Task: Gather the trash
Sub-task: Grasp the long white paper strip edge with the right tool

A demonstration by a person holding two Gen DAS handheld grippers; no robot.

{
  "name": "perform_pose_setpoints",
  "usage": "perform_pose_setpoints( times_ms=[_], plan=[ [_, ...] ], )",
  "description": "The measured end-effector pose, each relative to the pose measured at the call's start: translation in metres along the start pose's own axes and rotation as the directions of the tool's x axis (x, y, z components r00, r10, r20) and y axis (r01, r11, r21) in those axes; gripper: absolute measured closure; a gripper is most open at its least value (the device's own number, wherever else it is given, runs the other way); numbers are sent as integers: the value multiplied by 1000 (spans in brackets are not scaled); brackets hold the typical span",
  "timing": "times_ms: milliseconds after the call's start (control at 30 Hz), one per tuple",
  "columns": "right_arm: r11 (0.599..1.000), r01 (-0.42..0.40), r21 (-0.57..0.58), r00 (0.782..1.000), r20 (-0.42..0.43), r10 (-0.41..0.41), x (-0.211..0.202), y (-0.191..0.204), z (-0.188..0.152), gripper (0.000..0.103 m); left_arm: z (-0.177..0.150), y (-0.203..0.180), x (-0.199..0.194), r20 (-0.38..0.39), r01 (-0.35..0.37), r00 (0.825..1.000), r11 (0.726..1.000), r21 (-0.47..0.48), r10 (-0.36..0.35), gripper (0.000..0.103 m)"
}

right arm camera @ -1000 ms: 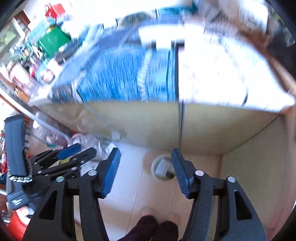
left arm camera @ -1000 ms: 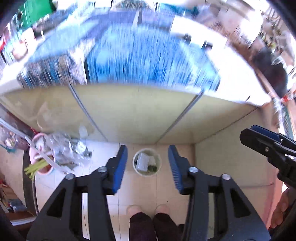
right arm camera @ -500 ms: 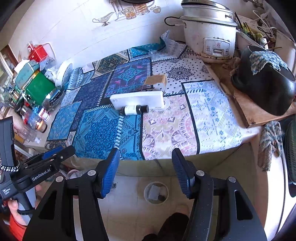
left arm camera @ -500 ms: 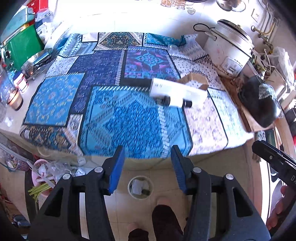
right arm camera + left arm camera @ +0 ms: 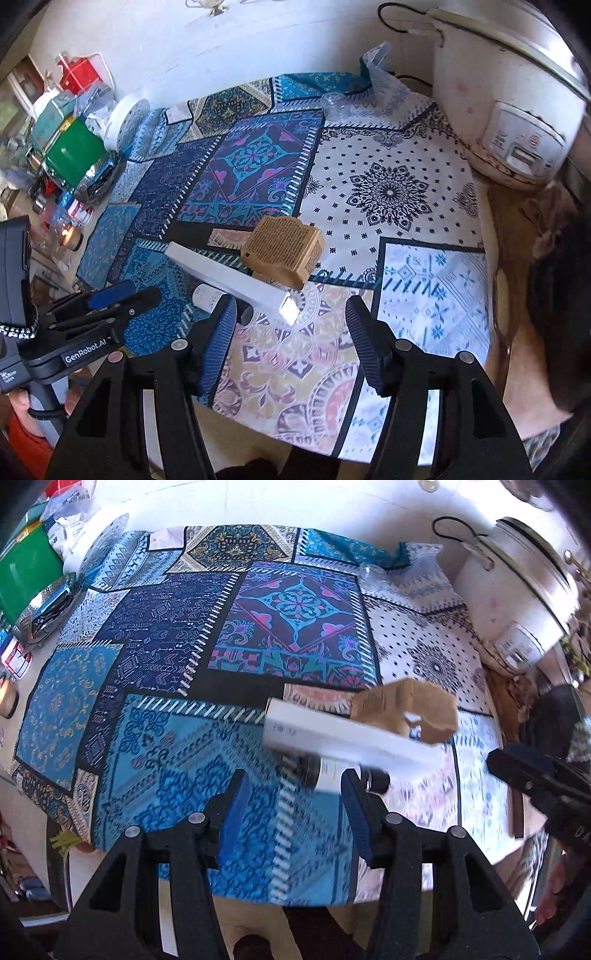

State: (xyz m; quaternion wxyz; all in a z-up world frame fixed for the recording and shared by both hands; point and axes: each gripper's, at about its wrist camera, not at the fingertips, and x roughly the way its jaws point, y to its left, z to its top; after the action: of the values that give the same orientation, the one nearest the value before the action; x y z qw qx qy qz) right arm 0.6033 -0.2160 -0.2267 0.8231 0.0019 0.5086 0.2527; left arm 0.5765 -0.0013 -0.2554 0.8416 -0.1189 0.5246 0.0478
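On the patchwork cloth a long white box [image 5: 351, 738] [image 5: 229, 280] lies across a small dark bottle with a white label [image 5: 332, 770] [image 5: 208, 295]. A brown cardboard box [image 5: 406, 709] [image 5: 284, 251] rests against the white box's far side. My left gripper [image 5: 295, 801] hovers open just short of the bottle, nothing between its blue pads. My right gripper [image 5: 291, 325] is open above the cloth, with the white box's end just beyond its left finger [image 5: 218, 332]. Each gripper also shows in the other's view: the left gripper [image 5: 122, 295] and the right gripper [image 5: 517, 771].
A white rice cooker [image 5: 517, 602] [image 5: 509, 110] stands at the back right. A green container [image 5: 74, 155] and jars crowd the left side. A clear cup [image 5: 334, 105] sits near the wall. A dark rounded object [image 5: 561, 295] fills the right edge. The table's front edge is just below the fingers.
Both grippers rose from over the floor and its small waste bin to above the tabletop, then moved in toward the white box. The bin has dropped out of view.
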Motion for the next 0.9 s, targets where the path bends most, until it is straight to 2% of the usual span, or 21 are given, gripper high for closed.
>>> perform_pose_setpoints(
  times_ms=[167, 400, 500, 600, 667, 700, 900],
  plan=[
    [995, -31, -92, 996, -89, 23, 41, -2, 23, 45, 18, 5, 26, -58, -15, 998, 995, -94, 10, 53],
    [986, -99, -131, 993, -71, 90, 61, -7, 46, 46, 34, -3, 37, -79, 7, 997, 994, -112, -15, 53],
    [983, -113, -142, 992, -68, 104, 66, -4, 54, 58, 38, -9, 40, -92, 29, 995, 991, -132, -41, 53],
    [980, -103, -170, 994, -51, 95, 67, -3, 60, 63, 42, -14, 44, -103, 56, 992, 986, -160, -73, 53],
    [979, -97, -178, 995, -40, 92, 65, -4, 62, 77, 45, -17, 49, -119, 79, 988, 981, -179, -101, 53],
    [979, -105, -178, 994, -44, 98, 64, -5, 62, 96, 47, -19, 52, -123, 89, 986, 978, -189, -114, 52],
    [986, -71, -151, 996, -69, 61, 59, -25, 56, 97, 62, -34, 70, -134, 103, 983, 978, -183, -129, 52]
  ],
)
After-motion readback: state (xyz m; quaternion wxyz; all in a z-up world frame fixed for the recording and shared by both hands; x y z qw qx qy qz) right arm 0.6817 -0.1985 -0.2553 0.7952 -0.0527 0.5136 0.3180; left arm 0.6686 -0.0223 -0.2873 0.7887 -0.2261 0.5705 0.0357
